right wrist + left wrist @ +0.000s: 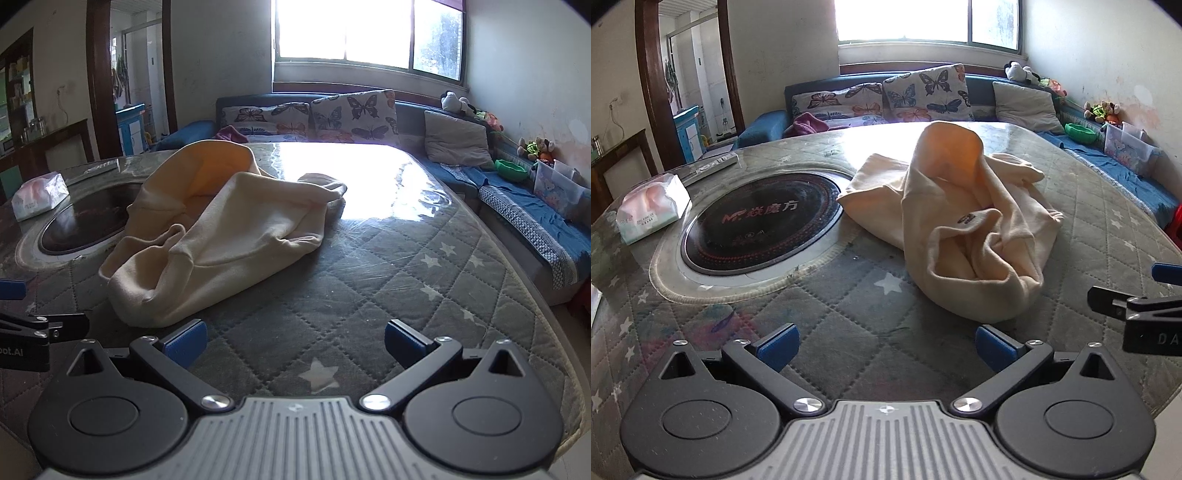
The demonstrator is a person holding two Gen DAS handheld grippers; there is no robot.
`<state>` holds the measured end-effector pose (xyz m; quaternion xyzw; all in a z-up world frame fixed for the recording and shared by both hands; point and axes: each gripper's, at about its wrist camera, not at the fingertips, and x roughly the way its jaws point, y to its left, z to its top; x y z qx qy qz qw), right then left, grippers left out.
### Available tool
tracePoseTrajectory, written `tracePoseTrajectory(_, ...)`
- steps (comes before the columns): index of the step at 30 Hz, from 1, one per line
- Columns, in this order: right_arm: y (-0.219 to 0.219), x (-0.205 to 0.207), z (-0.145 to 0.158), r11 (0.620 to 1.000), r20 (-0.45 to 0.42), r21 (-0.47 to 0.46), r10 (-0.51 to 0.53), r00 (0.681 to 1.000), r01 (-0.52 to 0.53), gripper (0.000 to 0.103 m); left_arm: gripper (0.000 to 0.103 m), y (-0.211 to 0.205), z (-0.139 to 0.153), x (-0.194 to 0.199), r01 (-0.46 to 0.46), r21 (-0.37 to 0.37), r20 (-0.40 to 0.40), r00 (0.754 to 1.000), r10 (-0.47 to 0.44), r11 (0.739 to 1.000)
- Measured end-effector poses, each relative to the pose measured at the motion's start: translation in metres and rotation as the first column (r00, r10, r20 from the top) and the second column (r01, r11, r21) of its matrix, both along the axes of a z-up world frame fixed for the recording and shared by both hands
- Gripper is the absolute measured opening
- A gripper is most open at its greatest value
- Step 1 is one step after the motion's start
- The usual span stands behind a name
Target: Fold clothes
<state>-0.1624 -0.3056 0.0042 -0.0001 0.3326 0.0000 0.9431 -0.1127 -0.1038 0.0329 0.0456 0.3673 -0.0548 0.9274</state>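
Note:
A cream hooded sweatshirt lies crumpled on the quilted table cover, its hood standing up at the far end and its neck opening facing me. In the right wrist view the same sweatshirt sits left of centre. My left gripper is open, just short of the garment's near hem, with nothing between its blue pads. My right gripper is open too, to the right of the hem and empty. Each gripper shows at the edge of the other's view: the right gripper, the left gripper.
A round table with a star-patterned cover holds a black induction hob, a tissue pack and a remote. Behind it stand a sofa with butterfly cushions and a bench with toys and boxes.

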Motion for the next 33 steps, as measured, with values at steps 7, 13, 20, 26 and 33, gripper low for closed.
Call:
tracePoseTrajectory(7, 0.006, -0.003, 0.001, 1.000, -0.012, -0.005, 0.013, 1.000, -0.013, 0.103, 0.103, -0.006, 0.001, -0.003, 0.003, 0.012, -0.010, 1.000, -0.003, 1.000)
tracePoseTrajectory(13, 0.008, -0.005, 0.002, 1.000, -0.014, -0.003, 0.019, 1.000, -0.019, 0.103, 0.103, -0.010, 0.001, -0.004, 0.004, 0.019, -0.017, 1.000, -0.004, 1.000)
tracePoseTrajectory(20, 0.011, -0.006, 0.002, 1.000, -0.016, -0.006, 0.025, 1.000, -0.025, 0.103, 0.103, -0.013, 0.001, -0.003, 0.006, 0.025, -0.022, 1.000, -0.006, 1.000)
tracePoseTrajectory(26, 0.010, -0.006, 0.003, 1.000, -0.019, -0.004, 0.026, 0.999, -0.026, 0.103, 0.103, -0.013, 0.000, -0.002, 0.003, 0.028, -0.032, 0.999, -0.002, 1.000)
tracePoseTrajectory(33, 0.010, -0.006, 0.003, 1.000, -0.019, -0.005, 0.026, 0.999, -0.026, 0.103, 0.103, -0.015, 0.001, -0.002, 0.008, 0.030, -0.035, 0.999, -0.007, 1.000)
